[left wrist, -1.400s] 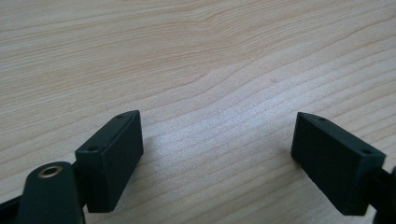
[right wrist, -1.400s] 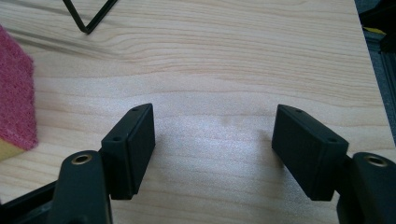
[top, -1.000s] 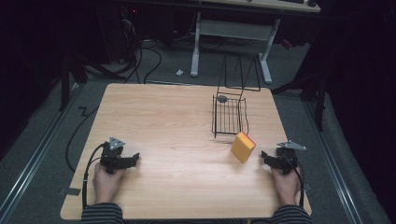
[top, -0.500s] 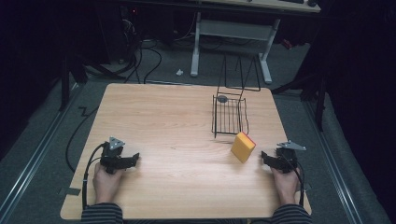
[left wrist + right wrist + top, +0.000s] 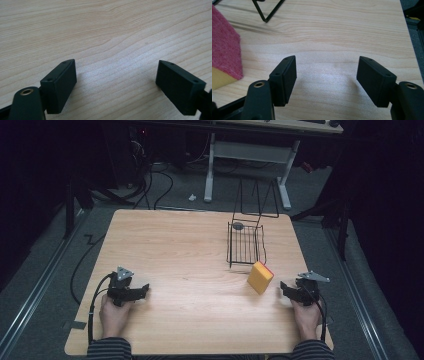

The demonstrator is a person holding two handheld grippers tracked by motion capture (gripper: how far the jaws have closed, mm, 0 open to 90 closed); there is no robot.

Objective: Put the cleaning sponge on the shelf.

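A yellow sponge (image 5: pixel 260 277) with a red scouring face (image 5: pixel 224 50) stands on edge on the wooden table (image 5: pixel 175 245), just in front of a black wire basket (image 5: pixel 245 245). My right gripper (image 5: pixel 283 287) rests on the table a short way right of the sponge. It is open (image 5: pixel 327 72), its jaws have just been closing a little, and only bare wood lies between them. My left gripper (image 5: pixel 144 291) lies near the table's front left, open (image 5: pixel 116 72), with nothing between its jaws.
A small grey round thing (image 5: pixel 238 226) lies at the basket's far end, and the basket's wire handle (image 5: pixel 257 200) stands up behind it. A corner of the basket's wire (image 5: pixel 265 12) lies ahead of the right gripper. Cables and a desk frame (image 5: pixel 245 150) lie on the floor beyond the table.
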